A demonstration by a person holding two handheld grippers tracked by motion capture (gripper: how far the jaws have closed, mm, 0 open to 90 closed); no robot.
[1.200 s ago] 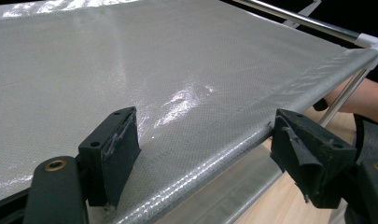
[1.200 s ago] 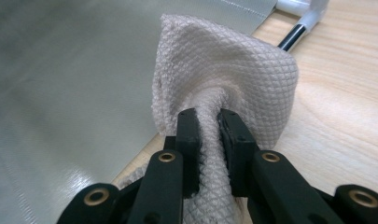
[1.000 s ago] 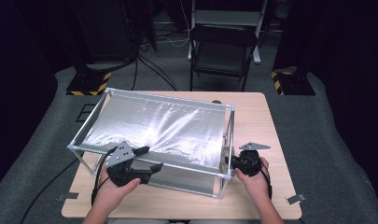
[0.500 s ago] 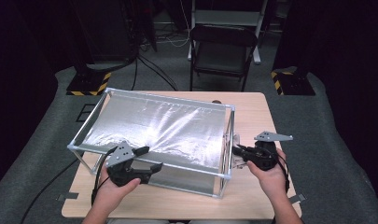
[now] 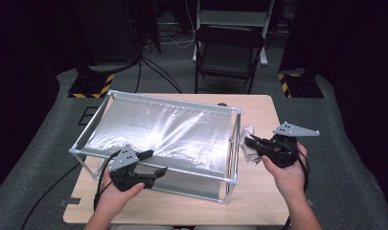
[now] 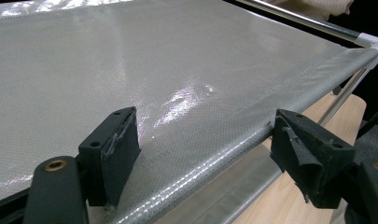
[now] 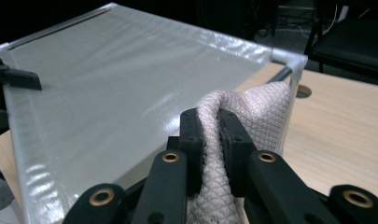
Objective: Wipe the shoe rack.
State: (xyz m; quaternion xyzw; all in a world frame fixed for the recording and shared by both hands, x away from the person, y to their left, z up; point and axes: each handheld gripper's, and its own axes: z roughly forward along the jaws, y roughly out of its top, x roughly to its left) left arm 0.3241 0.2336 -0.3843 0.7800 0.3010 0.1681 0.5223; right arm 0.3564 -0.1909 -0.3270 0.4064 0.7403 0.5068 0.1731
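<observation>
- Right gripper pinched tight on a fold of quilted cloth; jaws nearly together, fabric bunched between the pads and spilling out beyond the tips.
- In the high view, cloth hangs off the right gripper, raised off the tabletop, just beside the right end of the rack; contact with the corner post hard to tell.
- Jaws of the right gripper aimed leftward at the rack; silvery sheet stretched over the rack top lies straight ahead and slightly below the pinch.
- Rack's long axis runs left to right across the table; cloth gathered into a lump, so no clear long axis, loose end drooping toward the table.
- Left gripper wide open, straddling the near edge of the sheet: one pad over the sheet, the other outside below the rail, nothing clamped.
- Left gripper sits at the near-left part of the rack, well apart from the cloth; right hand clearly the nearer one.
- Likely call: carry the cloth leftward over the end rail onto the sheet, with clearance above the corner post.
</observation>
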